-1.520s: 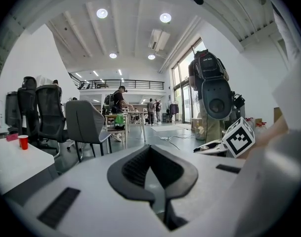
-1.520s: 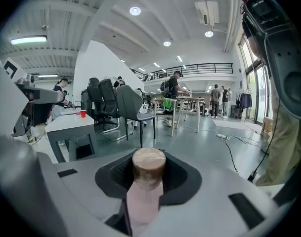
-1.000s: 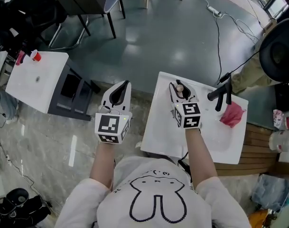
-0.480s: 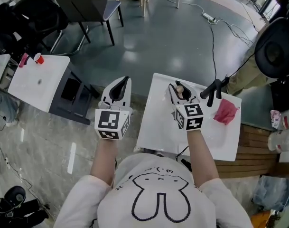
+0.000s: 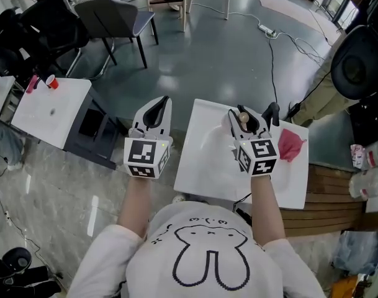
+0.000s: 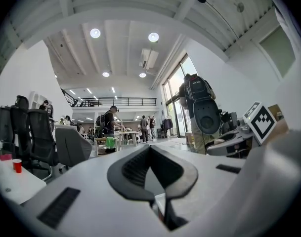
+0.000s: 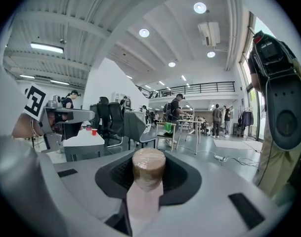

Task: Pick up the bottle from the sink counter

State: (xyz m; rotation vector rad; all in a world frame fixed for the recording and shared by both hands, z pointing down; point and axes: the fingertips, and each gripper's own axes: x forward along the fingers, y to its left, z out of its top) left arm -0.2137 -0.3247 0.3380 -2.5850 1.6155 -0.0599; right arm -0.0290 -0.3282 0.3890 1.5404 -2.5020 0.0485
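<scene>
My right gripper (image 5: pixel 244 120) is shut on the bottle (image 5: pixel 243 115), a pale pink one with a round brown cap. It is held above the white sink counter (image 5: pixel 204 166), just left of the black faucet (image 5: pixel 273 113). In the right gripper view the bottle (image 7: pixel 149 174) stands upright between the black pads, with its cap level with the right gripper's (image 7: pixel 149 158) tips. My left gripper (image 5: pixel 156 114) hangs over the floor to the left of the counter. Seen in its own view, the left gripper (image 6: pixel 150 151) has its jaws together and nothing in them.
A pink cloth (image 5: pixel 290 144) lies on the counter right of the faucet. A white side table (image 5: pixel 46 113) with a red cup (image 5: pixel 52 81) stands at the left, a dark chair (image 5: pixel 111 14) behind it. Wooden slats (image 5: pixel 325 197) lie at the right. A person with a backpack (image 7: pixel 279 98) stands close by.
The right gripper, still holding the bottle, has drifted a little right and now sits closer to the faucet. The left gripper has hardly moved.
</scene>
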